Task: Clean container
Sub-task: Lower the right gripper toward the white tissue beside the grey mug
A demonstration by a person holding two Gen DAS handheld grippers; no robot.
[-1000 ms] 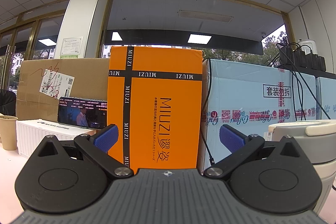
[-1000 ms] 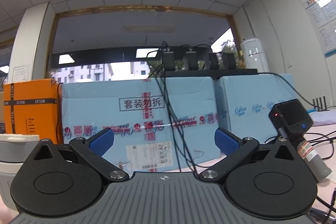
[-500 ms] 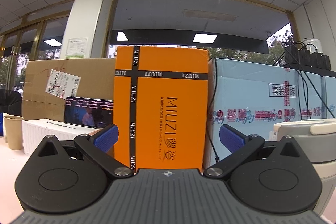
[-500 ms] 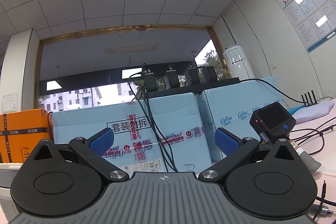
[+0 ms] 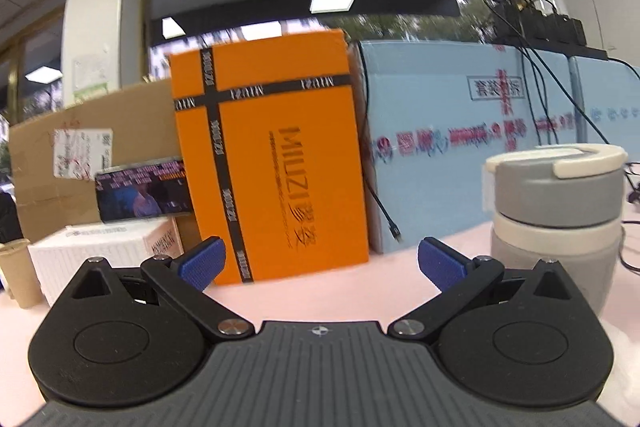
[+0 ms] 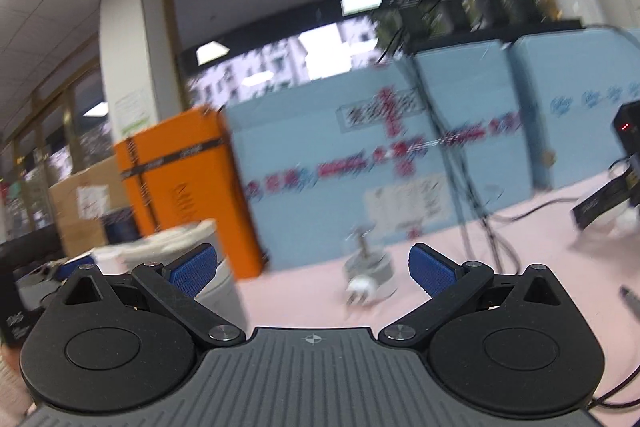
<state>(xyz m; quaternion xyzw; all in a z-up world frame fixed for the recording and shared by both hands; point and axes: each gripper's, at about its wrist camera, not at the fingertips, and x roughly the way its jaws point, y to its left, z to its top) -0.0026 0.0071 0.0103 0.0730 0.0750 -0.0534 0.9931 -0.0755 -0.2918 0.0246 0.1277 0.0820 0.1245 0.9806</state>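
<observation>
Left tongs [image 5: 320, 263]: spread wide, nothing between the blue pads [image 5: 202, 263]. They hang low over the pink table [image 5: 320, 291], pointed at the orange box [image 5: 272, 155] along the table's far edge.

Right tongs [image 6: 312, 269]: also wide and empty. This view is heavily blurred, so fine detail is unreliable.

Step in hand (judgement): approach only. Neither pair touches the container, so cleaning has not begun.

Container [image 5: 556, 223]: grey, two-tiered, cream band at the middle and a cream lid with a tab, upright on the table. In the left view it stands just beside and beyond the right pad, outside the gap. In the right view the container [image 6: 192, 243] sits behind the left pad, again outside the gap. So it stands between the two pairs of tongs.

A small grey and white object [image 6: 368, 279] lies on the table ahead of the right tongs; too smeared to identify, possibly a plug. Cables [image 6: 480, 203] trail toward the back edge.

Next move (judgement): the left tongs must swing right to straddle the body and steady it; the lid likely has to come off first. No cloth or brush is visible.
</observation>
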